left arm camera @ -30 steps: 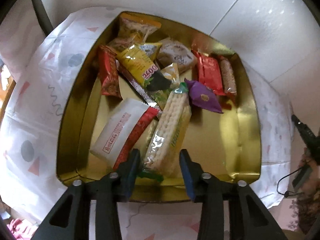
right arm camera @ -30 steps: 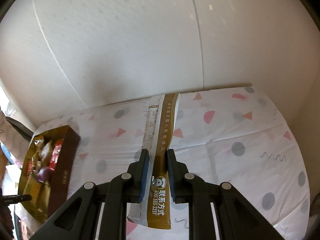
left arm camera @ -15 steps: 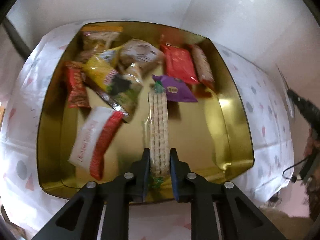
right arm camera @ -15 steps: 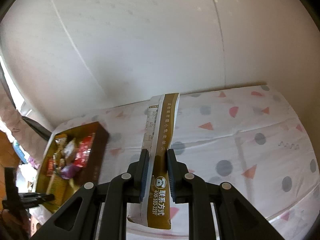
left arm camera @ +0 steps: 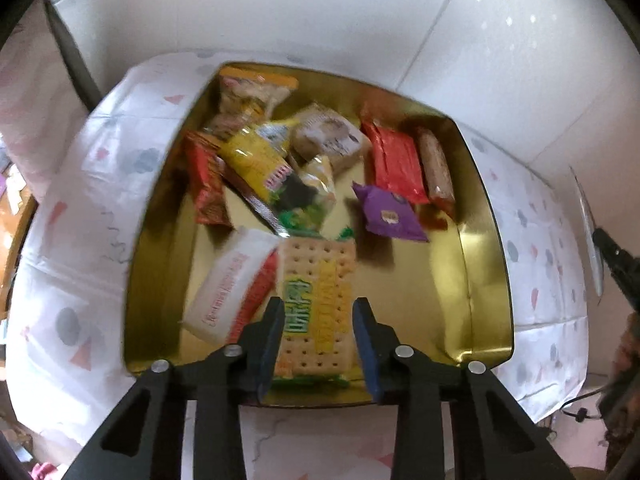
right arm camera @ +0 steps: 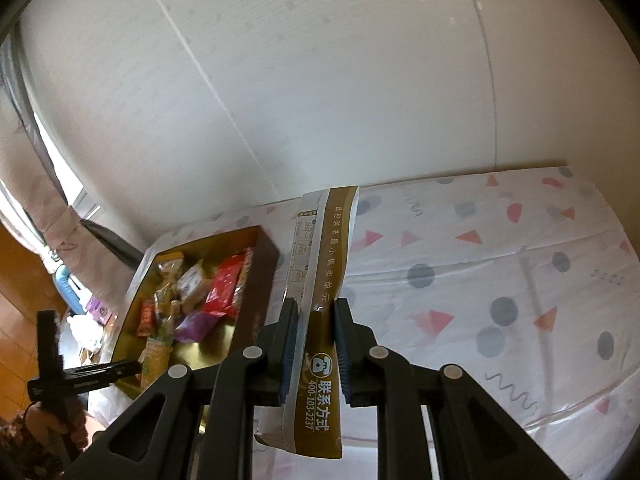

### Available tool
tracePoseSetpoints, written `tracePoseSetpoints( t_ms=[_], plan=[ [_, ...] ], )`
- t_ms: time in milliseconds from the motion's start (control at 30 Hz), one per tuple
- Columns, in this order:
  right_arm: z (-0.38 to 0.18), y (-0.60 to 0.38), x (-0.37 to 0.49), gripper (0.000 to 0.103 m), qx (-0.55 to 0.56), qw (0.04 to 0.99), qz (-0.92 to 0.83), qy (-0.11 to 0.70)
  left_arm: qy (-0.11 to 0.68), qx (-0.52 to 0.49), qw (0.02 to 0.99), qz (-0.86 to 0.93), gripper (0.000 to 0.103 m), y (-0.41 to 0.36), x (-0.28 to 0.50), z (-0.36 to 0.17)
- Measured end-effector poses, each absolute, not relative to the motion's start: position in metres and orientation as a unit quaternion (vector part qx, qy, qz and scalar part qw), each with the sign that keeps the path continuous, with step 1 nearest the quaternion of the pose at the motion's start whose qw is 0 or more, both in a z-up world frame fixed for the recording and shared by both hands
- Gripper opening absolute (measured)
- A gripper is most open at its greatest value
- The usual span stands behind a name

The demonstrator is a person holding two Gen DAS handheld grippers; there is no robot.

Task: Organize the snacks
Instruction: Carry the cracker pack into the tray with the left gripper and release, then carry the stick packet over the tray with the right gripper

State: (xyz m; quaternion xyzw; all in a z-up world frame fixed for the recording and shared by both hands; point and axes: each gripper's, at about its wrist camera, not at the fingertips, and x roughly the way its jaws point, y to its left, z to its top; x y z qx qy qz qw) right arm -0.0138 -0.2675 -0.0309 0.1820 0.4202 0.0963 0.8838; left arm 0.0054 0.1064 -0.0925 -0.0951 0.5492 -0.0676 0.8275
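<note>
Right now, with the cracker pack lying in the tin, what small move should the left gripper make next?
Probably lift the left gripper straight up: its jaws have just been opening, and the clear green-and-yellow cracker pack lies flat between them in the gold tin.

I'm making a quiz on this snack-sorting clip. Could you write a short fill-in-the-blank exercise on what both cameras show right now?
1. The snacks lie in a ____-coloured tin.
2. The cracker pack between the left gripper's fingers lies ____ the tin.
3. The right gripper is shut on a brown and ____ packet.
4. The small packet beside the red one is ____.

Missing words: gold; inside; white; purple
</note>
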Motion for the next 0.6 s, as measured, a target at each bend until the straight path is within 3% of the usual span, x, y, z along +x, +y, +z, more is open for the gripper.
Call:
tracePoseSetpoints(
  t_ms=[233,500,600],
  plan=[
    [-0.024,-0.247,-0.016,0.018,0.183,0.879,0.118,0.424,0.558,-0.067,0.821,-0.098,0.020,0.080,0.006,-0.104],
    [-0.024,-0.216,-0.019,0.018,0.194,0.862,0.154,0.442,0.555,-0.071,0.822,-0.105,0.021,0.069,0.003,-0.101],
    [-0.025,-0.196,-0.020,0.018,0.184,0.857,0.170,0.451,0.538,-0.110,0.831,-0.085,0.029,0.083,0.000,-0.090]
  ],
)
